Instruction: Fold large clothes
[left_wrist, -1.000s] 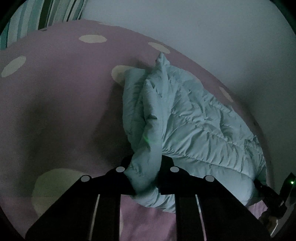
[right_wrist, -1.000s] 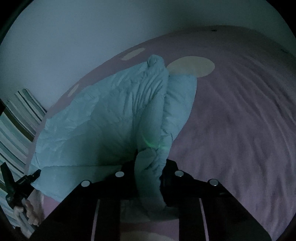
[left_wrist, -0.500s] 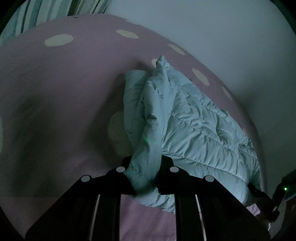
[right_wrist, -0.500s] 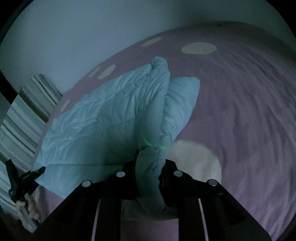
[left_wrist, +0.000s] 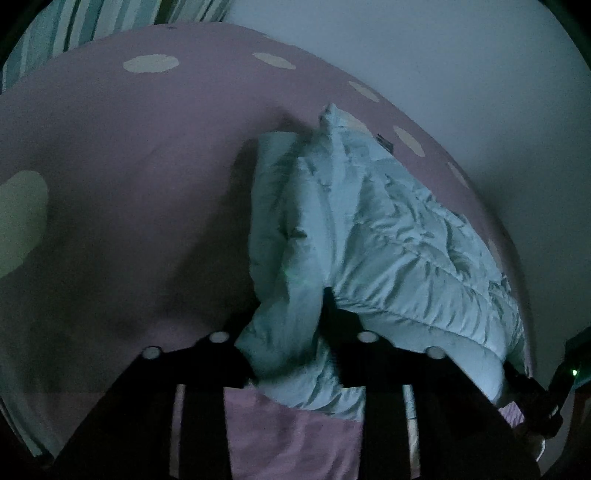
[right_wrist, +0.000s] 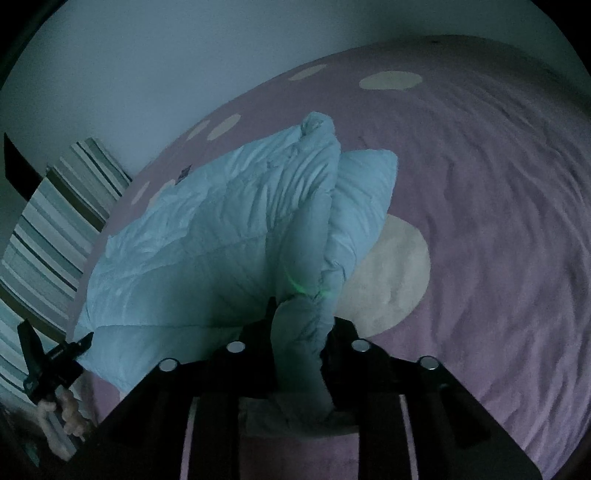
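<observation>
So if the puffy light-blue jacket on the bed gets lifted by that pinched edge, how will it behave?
The puffy jacket is probably floppy: its pinched edge droops in folds at the left gripper, whose fingers have just been opening. It is likely light for its bulk, given the quilted padding. The shell looks smooth, so it may slide across the bedspread.

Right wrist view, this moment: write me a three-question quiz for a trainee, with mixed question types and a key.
1. True or false: the pale blue jacket lies on a bare wooden floor.
2. What sits between the fingers of the right gripper? A) a fold of the jacket B) a pillow corner C) nothing at all
3. Fill in: the bedspread is purple with large pale ____.

Key: 1 false, it lies on the bedspread. 2 A; the right gripper's jaws have just been opening, with the fold between them. 3 dots.
</observation>
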